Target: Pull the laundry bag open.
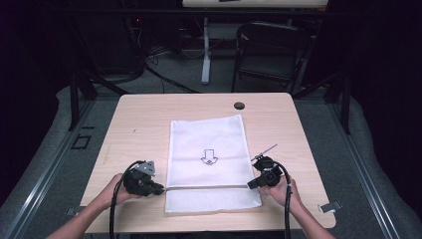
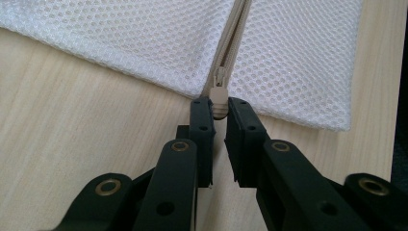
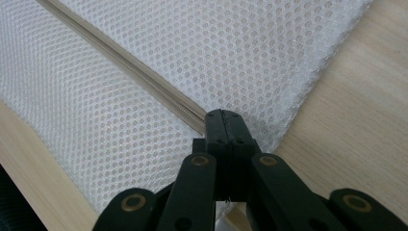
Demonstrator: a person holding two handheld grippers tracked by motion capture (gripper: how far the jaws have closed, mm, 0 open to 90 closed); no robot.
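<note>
Mesh bag (image 1: 208, 149) lay flat mid-tabletop (image 1: 134, 119), its long axis running away from the person, with a zipper (image 1: 209, 187) crossing it near the front edge, left to right. Slider (image 2: 219, 91) sat at the zipper's left end, between the tips of the left gripper (image 2: 219, 108), whose jaws stood slightly parted about the pull tab, not visibly pinching it. Right gripper (image 3: 224, 120) met the zipper's opposite end at the bag's right edge, jaws clenched, apparently on the mesh there. Judged next: the slider's pull would run rightward along the zipper.
</note>
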